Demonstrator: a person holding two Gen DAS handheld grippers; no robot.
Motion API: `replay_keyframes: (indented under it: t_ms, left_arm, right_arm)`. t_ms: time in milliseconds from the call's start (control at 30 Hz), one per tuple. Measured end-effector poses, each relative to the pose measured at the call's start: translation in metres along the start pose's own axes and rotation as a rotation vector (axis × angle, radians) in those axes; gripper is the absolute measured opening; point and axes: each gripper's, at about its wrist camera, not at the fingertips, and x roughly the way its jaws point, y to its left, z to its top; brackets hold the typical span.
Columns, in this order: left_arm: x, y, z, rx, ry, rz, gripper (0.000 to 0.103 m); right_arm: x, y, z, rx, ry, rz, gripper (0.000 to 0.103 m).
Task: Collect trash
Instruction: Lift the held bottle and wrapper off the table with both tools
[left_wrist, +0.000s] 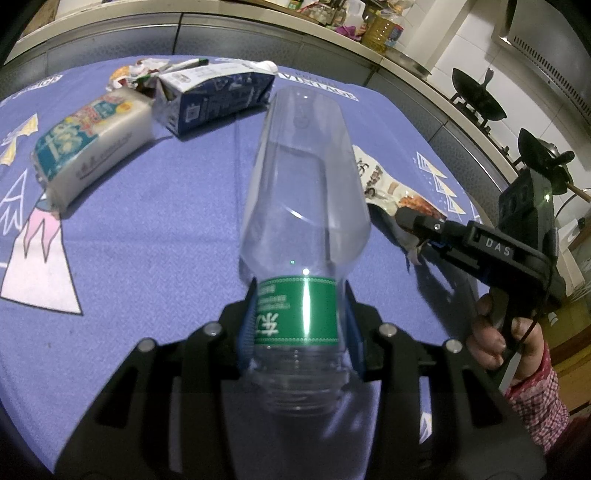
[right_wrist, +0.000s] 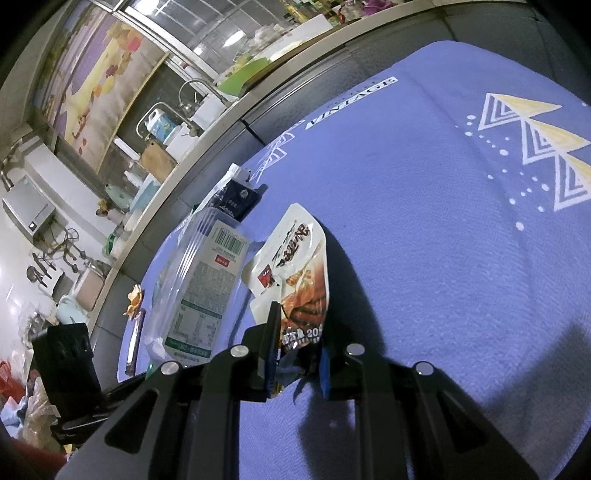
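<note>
Trash is only partly gathered, by the look of it. The left tool is closed partway around a clear plastic bottle with a green label, its blue pads pressing the sides near the neck and the bottle held up off the blue cloth that covers the desk. The right tool has its jaws nearly together, pinching the lower edge of a crumpled snack wrapper, which seems to be raised just above the cloth, casting a shadow beside it. So two pieces are in hand but not yet dropped anywhere; no bin or bag shows in either view. Left on the desk are a white packet with colourful print, a dark blue carton lying on its side with one end open, and some torn scraps behind them, all well apart from both tools.
</note>
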Motion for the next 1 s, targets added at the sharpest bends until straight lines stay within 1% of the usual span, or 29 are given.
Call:
replay_keyframes:
  t_ms: [1000]
  left_arm:
    - [0.0, -0.0001, 0.001, 0.001, -0.004, -0.001, 0.04]
  right_arm:
    - [-0.0007, 0.0015, 0.001, -0.001, 0.001, -0.002, 0.014]
